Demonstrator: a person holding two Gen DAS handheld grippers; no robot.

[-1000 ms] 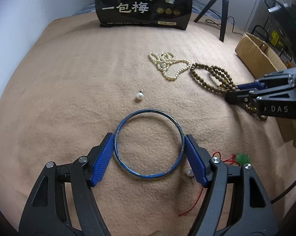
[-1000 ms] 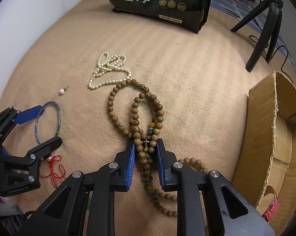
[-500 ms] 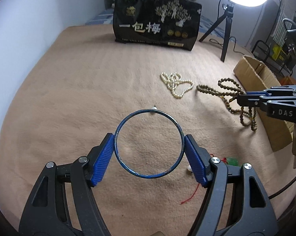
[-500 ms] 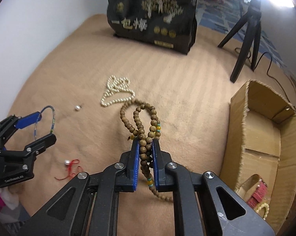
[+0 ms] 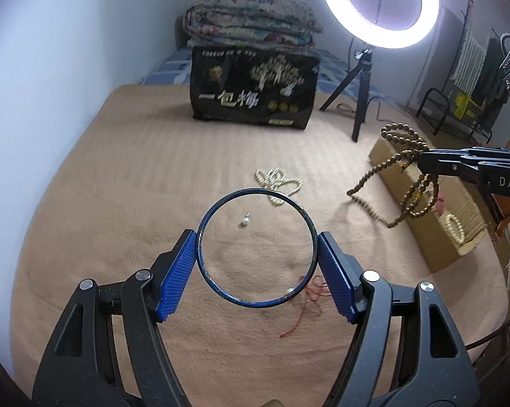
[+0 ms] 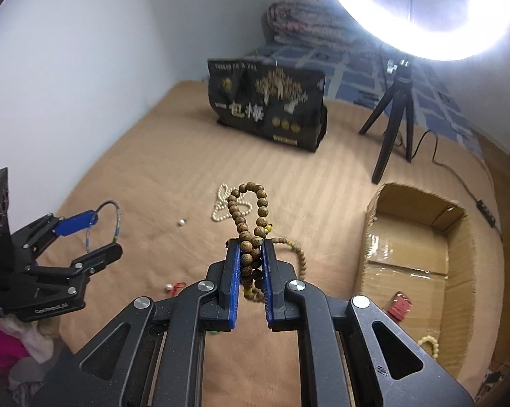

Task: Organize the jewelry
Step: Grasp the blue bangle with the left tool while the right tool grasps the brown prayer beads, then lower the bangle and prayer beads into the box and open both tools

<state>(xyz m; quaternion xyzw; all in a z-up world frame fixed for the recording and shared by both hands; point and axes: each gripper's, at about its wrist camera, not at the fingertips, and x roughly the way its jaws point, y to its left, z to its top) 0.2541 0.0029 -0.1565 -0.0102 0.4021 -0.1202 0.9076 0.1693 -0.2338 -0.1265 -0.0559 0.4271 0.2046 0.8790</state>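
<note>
The left claw point(image 5: 256, 249) is clamped across a blue bangle point(image 5: 256, 247), its blue pads pressing the ring's two sides, held in the air above the tan blanket point(image 5: 136, 176). The right claw point(image 6: 251, 264) is pinched tight on a bunched wooden bead necklace point(image 6: 251, 217), loops dangling, just left of the open cardboard box point(image 6: 421, 237). Left of the box, a pearl strand point(image 5: 278, 183) and a single pearl earring point(image 5: 244, 221) lie on the blanket. A red cord point(image 5: 309, 291) lies under the bangle.
</note>
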